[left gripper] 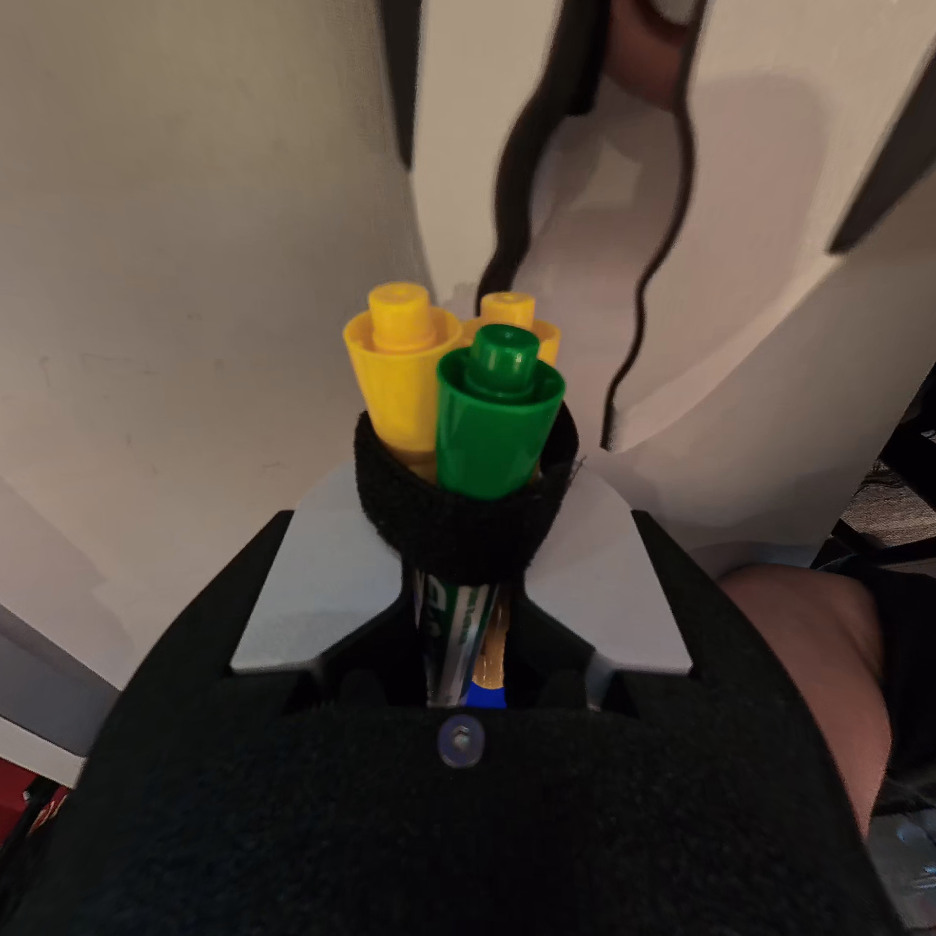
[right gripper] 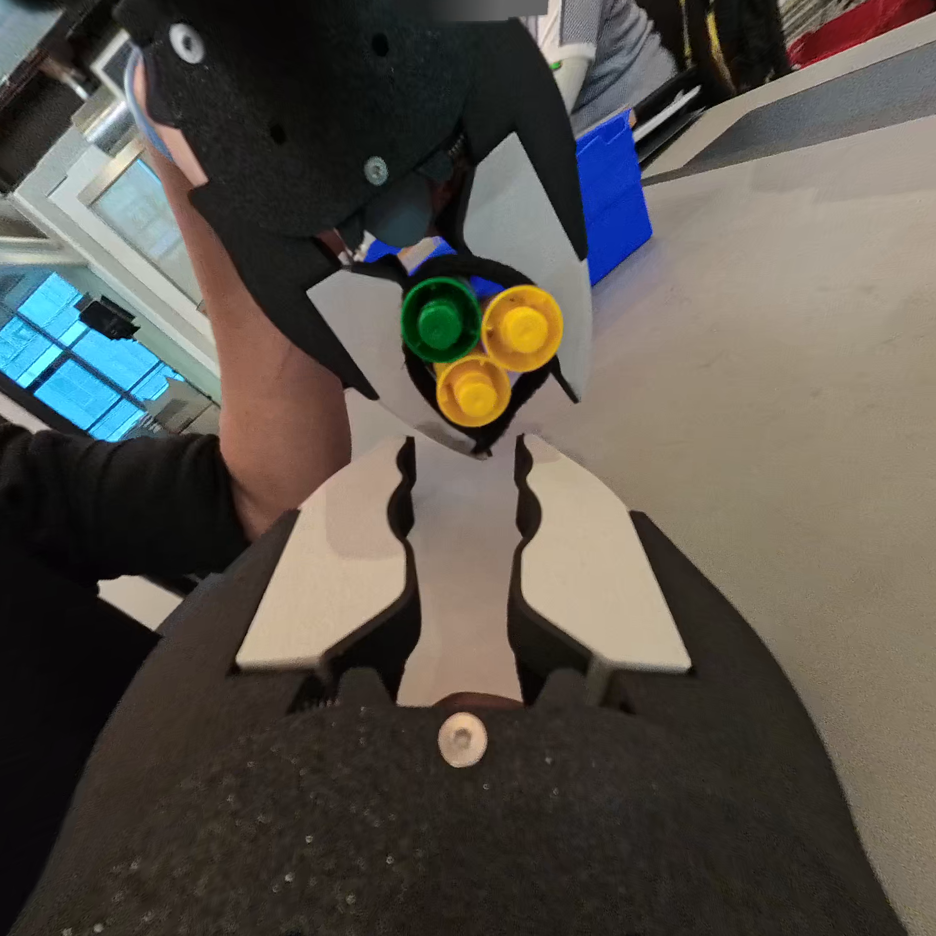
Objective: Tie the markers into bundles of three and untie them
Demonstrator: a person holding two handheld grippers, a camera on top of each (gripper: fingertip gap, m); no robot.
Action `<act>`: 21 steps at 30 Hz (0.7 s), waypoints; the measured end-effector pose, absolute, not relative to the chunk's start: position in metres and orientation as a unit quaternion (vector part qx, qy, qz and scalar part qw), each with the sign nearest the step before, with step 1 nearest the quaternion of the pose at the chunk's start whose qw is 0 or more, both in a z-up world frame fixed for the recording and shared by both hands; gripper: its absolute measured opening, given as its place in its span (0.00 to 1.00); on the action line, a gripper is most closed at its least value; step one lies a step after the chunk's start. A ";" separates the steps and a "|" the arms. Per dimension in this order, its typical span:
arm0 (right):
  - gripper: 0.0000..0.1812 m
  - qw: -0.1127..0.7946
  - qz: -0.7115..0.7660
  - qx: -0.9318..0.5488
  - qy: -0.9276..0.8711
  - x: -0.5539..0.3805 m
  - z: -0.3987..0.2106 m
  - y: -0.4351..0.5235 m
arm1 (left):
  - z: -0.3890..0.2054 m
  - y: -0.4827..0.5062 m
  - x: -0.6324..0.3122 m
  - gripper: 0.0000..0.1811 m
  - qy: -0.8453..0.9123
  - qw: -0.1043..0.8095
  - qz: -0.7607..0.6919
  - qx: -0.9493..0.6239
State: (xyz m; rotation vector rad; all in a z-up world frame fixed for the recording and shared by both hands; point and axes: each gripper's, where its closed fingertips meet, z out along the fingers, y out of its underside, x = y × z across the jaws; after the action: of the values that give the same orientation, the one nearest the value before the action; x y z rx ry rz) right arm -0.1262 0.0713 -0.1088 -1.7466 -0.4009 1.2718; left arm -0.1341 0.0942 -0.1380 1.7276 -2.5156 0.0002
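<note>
Left wrist view puts our left gripper [left gripper: 463, 511] at centre frame, its jaws pinching a bundle of three markers just below a black strap [left gripper: 463, 527] wound round them; from left to right we see a yellow marker [left gripper: 395, 375], a second yellow marker [left gripper: 511, 314] behind, and a green marker [left gripper: 491, 420] in front, caps pointing away from the camera over the pale table [left gripper: 177, 253]. At upper right of that frame our right gripper [left gripper: 597, 238] faces us, blurred, fingers apart. From the right wrist view we see a bare forearm [right gripper: 273, 354] at left, the caps end-on at centre, a blue box [right gripper: 613, 202] at upper right, and below them our right gripper's spread, empty jaws.
</note>
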 end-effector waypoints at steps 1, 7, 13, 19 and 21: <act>0.20 0.458 0.508 -0.712 -0.156 -0.127 -0.110 0.071 | -0.138 0.095 -0.134 0.23 -0.823 0.046 0.001 0.567; 0.17 0.464 0.494 -0.727 -0.111 -0.124 -0.113 0.074 | -0.137 0.094 -0.134 0.23 -0.824 0.045 0.009 0.565; 0.18 0.479 0.496 -0.719 -0.086 -0.112 -0.109 0.075 | -0.137 0.094 -0.134 0.23 -0.823 0.046 0.009 0.566; 0.18 0.565 0.359 -0.726 -0.157 -0.114 -0.103 0.068 | -0.138 0.095 -0.135 0.23 -0.822 0.049 0.014 0.568; 0.21 0.585 0.317 -0.724 -0.181 -0.117 -0.101 0.068 | -0.138 0.094 -0.135 0.23 -0.822 0.051 0.015 0.566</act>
State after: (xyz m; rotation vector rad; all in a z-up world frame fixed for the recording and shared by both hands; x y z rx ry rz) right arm -0.1170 0.0678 -0.1007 -1.6886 -0.4227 0.7403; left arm -0.1350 0.0936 -0.1383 1.7234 -2.5026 0.0456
